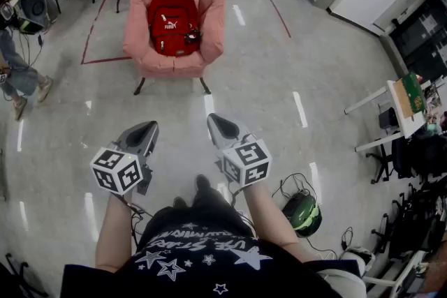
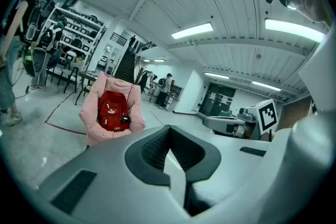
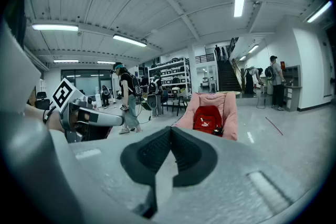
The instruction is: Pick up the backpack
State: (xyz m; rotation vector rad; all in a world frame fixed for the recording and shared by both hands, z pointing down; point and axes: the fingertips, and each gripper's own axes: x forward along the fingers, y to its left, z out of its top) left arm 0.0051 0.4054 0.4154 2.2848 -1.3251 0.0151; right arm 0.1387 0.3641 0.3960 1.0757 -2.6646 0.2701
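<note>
- Glossy grey floor (image 1: 279,101) spreads across a big lab room, and a pink armchair (image 1: 213,17) stands on it well ahead of the person.
- The red backpack (image 1: 172,21) sits upright on the armchair's seat, leaning against the backrest.
- Both bare forearms reach forward from the torso, roughly parallel.
- The left gripper (image 1: 148,129) tilts slightly downward and aims toward the armchair. Its jaws are pressed together with nothing between them.
- The right gripper (image 1: 216,123) is posed the same way, also closed and empty.
- The two grippers hang side by side with a gap between them, well apart from the backpack.
</note>
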